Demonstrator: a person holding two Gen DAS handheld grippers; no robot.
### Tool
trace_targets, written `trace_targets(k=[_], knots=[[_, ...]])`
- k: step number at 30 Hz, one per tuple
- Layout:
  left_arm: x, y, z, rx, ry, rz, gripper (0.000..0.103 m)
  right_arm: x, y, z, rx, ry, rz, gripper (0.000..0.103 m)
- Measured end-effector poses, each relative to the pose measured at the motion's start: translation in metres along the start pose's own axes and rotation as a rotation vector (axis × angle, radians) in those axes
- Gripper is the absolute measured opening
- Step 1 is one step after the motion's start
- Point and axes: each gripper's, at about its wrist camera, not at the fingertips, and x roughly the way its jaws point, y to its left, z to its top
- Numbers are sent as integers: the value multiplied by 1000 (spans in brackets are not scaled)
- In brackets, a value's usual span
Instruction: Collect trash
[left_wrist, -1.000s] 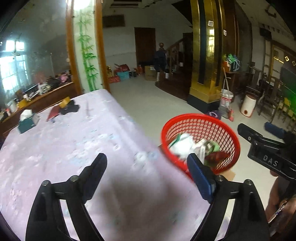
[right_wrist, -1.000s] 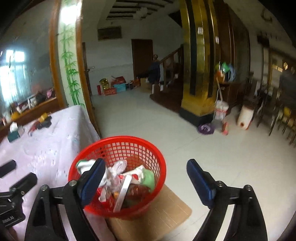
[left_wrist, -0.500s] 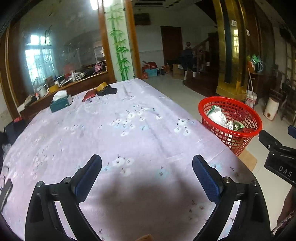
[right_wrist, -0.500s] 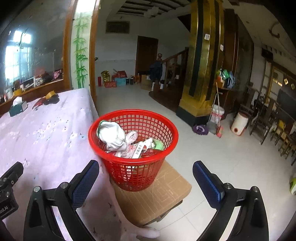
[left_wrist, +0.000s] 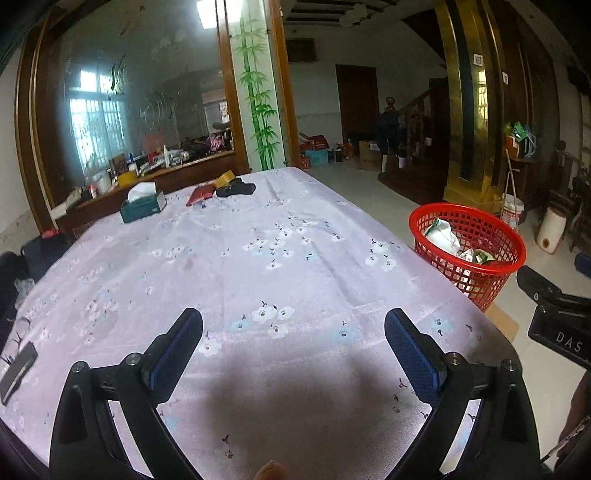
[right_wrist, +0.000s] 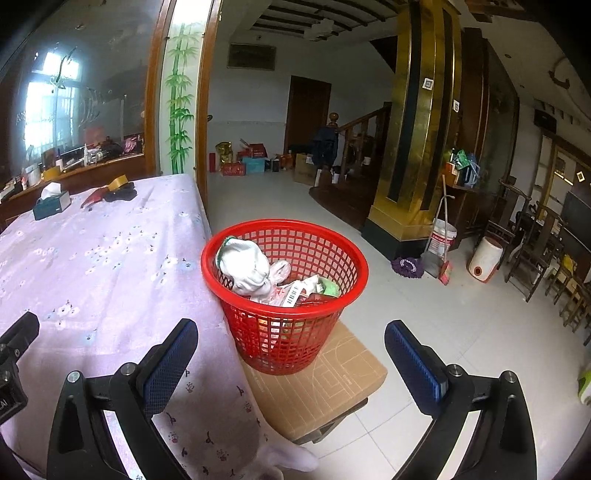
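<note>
A red mesh basket stands beside the table's right edge on a brown cardboard box. It holds trash: a crumpled white wad and several wrappers. The left wrist view has the basket at the right, past the table edge. My left gripper hangs open over bare lilac tablecloth with nothing between its blue pads. My right gripper is open too, just short of the basket and straddling the table's edge, holding nothing.
At the table's far end lie a green tissue box, a red flat item, a tape roll and a black object. A dark flat thing lies at the near left edge. Tiled floor spreads right of the basket.
Both grippers have drawn back from the basket, which now looks smaller and farther. The left view has swung left over the table. Both jaws stand a little wider.
</note>
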Motion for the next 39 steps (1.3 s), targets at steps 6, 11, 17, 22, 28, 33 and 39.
trace_targets(k=[6,11,17,22,28,33,39], knots=[[0,-18,-3,78,-12,68,98,4,0,1,5,8,0,102],[1,-17,-4,77,-1,75,98,4,0,2,3,6,-2,102],[-1,-13,-6,68,-13,91,98,3,0,2,2,5,-5,102],[-1,-12,-6,68,-5,91,98,3,3,2,-5,7,0,102],[0,-12,-6,59,6,77,98,3,4,3,-5,9,0,102],[1,-12,-7,59,11,71,99,4,4,3,-5,10,-1,102],[0,-11,-7,55,13,63,99,4,5,2,-6,12,0,102]])
